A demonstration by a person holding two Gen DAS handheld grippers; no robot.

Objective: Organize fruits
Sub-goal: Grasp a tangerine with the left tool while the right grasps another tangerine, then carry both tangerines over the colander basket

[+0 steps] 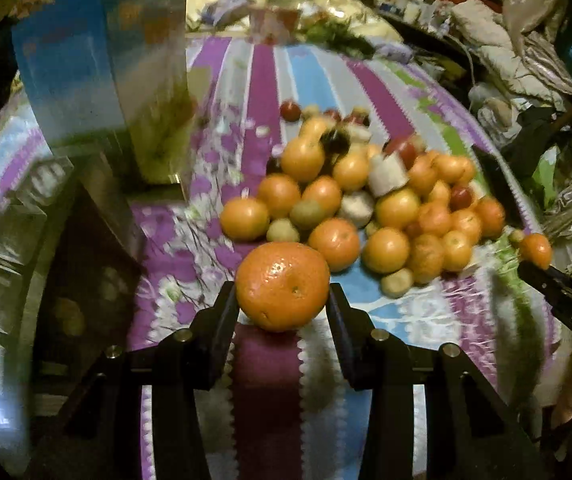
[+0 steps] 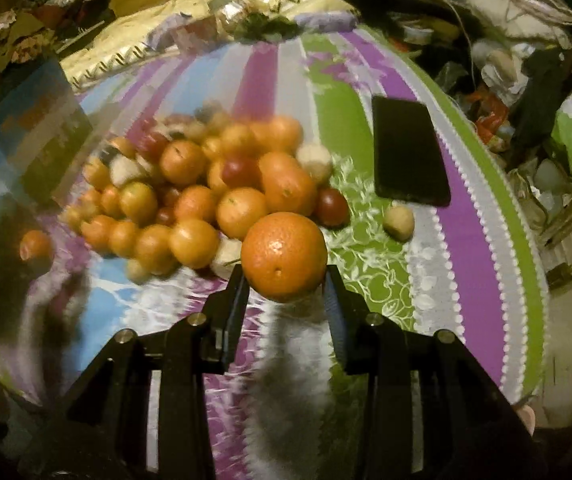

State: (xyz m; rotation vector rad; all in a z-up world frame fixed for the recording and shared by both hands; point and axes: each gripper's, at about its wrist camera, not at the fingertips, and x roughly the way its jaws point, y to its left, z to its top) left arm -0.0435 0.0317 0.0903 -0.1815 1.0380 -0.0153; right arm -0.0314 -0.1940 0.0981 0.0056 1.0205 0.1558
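Both tongs are busy: our left gripper [image 1: 282, 300] is pinching an orange [image 1: 282, 286] between its fingers, and our right gripper [image 2: 286, 276] is pinching a second orange [image 2: 283, 256] the same way. Each fruit sits right at the fingertips, held up over the striped cloth [image 1: 366, 84].

The rest of the fruit is in a pile [image 1: 366, 204] on the cloth, just ahead of both grippers. It's mostly oranges, with a few small red ones, some greenish-brown ones and a couple of pale whitish pieces mixed in. From the right wrist view we see one small tan fruit [image 2: 398, 222] lying apart from the pile, near a black phone [image 2: 408, 150] that lies flat on the cloth.

From the left wrist view, a blue box [image 1: 105, 68] stands to the left of the pile, pretty blurry. Far side of the cloth is clutter we can't make out.
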